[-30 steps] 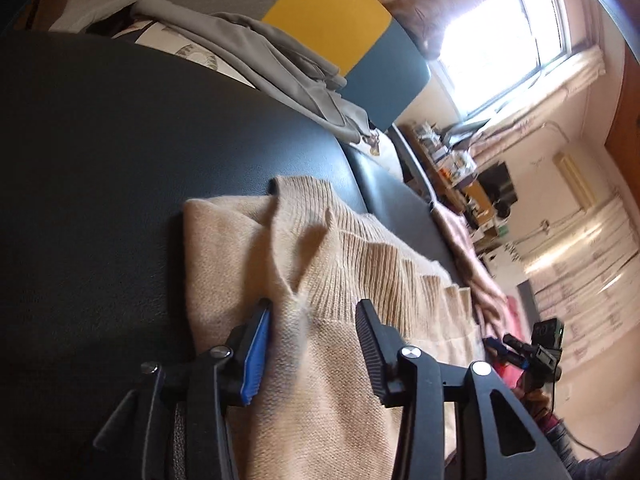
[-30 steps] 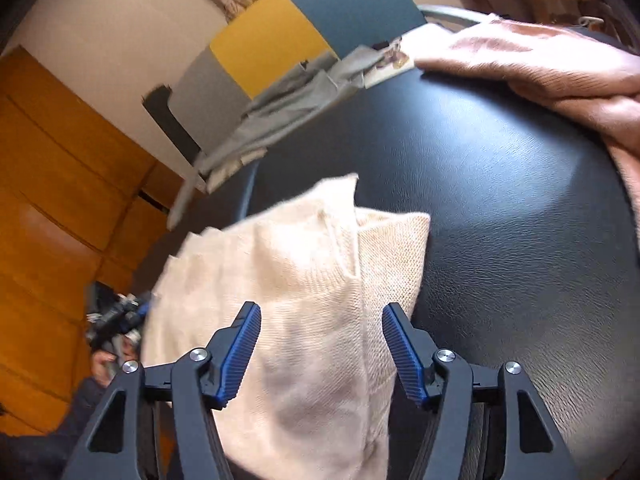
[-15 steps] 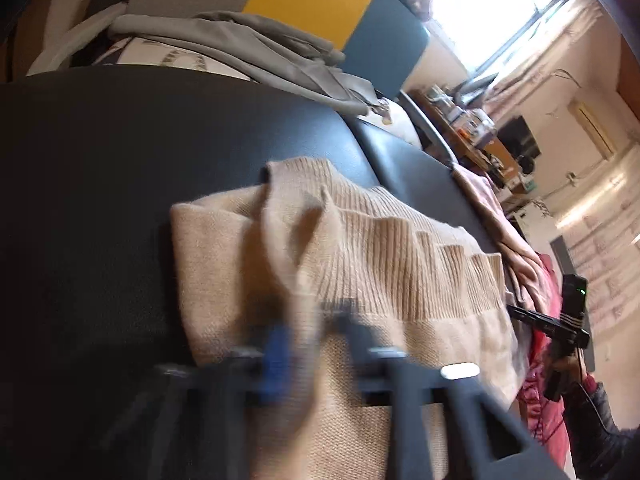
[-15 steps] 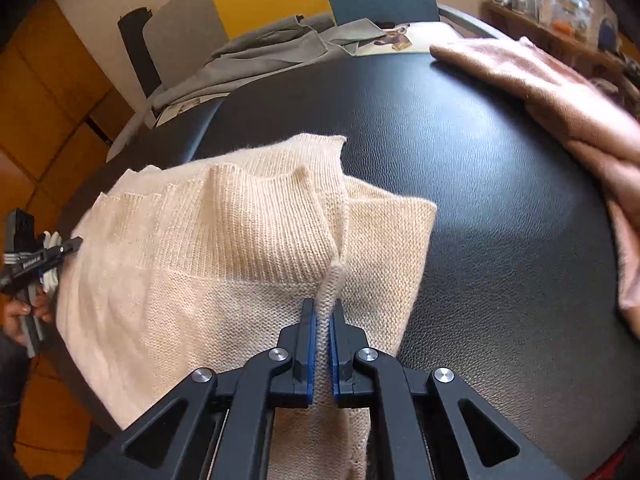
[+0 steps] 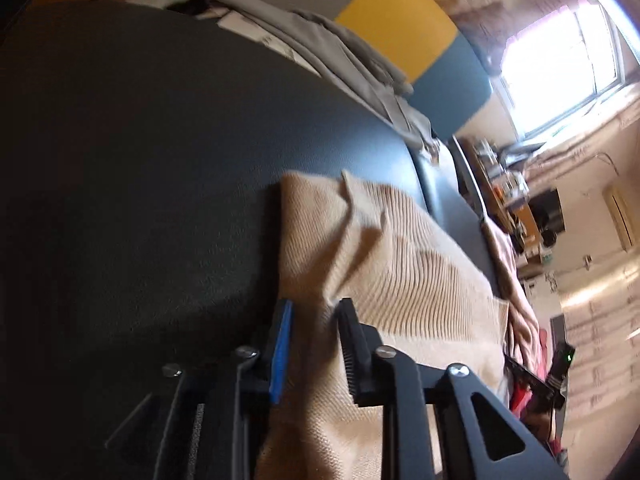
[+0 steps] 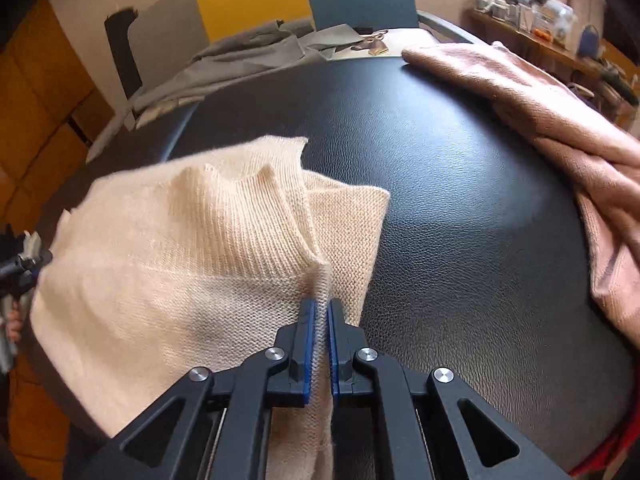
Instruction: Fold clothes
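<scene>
A beige knit sweater (image 6: 168, 264) lies bunched on a black leather-textured table (image 6: 460, 208), its ribbed hem lifted. The right claw (image 6: 322, 312) is clenched on a pinched ridge of the sweater near its right edge. The left claw (image 5: 316, 320) has a gap between its jaws with sweater fabric lying in it; whether it grips cannot be told. A pink garment (image 6: 560, 120) lies at the table's right side, a grey garment (image 6: 248, 60) at the far edge.

Cream ribbed knit sweater (image 6: 192, 264): on the black leather-textured surface (image 6: 460, 216), between and ahead of the right gripper (image 6: 322, 312). Pink knit garment (image 6: 560, 120): right of it, well apart. Grey cloth (image 6: 240, 60): beyond, at the far edge.
</scene>
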The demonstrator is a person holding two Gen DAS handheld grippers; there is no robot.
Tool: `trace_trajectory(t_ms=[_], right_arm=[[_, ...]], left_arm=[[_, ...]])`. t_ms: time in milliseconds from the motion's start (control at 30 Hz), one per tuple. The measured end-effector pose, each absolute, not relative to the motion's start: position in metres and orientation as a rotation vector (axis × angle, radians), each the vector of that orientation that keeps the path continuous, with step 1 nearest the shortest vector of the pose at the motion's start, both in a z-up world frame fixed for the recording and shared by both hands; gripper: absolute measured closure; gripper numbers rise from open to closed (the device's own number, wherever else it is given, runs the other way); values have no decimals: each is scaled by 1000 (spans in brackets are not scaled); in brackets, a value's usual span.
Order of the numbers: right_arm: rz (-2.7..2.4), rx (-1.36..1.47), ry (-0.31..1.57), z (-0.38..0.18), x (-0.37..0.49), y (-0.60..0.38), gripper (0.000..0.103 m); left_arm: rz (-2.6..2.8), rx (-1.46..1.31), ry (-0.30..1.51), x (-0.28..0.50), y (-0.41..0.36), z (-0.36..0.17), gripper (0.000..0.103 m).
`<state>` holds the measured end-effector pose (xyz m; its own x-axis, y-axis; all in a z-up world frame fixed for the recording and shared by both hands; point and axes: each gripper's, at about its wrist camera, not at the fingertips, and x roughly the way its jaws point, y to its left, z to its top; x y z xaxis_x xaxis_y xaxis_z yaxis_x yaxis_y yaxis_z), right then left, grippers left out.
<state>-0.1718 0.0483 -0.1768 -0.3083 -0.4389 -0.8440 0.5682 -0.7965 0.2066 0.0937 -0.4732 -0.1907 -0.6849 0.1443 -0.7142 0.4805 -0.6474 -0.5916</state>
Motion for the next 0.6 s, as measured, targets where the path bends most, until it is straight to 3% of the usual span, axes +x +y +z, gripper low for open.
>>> trace_trajectory(t_ms=[67, 133, 200, 500, 567, 600], right_arm=[[-2107, 1268, 119, -166, -160, 61, 87], [-2066, 1252, 74, -161, -148, 73, 58], [-2022, 1253, 15, -160, -137, 86, 43], [-1922, 1378, -303, -190, -106, 142, 42], [-1919, 1381, -342, -196, -107, 143, 42], [-1921, 1378, -339, -197, -107, 140, 43]], left_arm=[[-2476, 1094, 1228, 106, -471, -188, 74], [-2523, 1076, 1302, 124, -467, -190, 69], [-2547, 1088, 1327, 139, -461, -193, 64], [-2704, 1159, 1268, 161, -419, -195, 61], [-2677, 1224, 1228, 156, -413, -197, 64], [-2655, 1252, 1186, 152, -411, -198, 80]])
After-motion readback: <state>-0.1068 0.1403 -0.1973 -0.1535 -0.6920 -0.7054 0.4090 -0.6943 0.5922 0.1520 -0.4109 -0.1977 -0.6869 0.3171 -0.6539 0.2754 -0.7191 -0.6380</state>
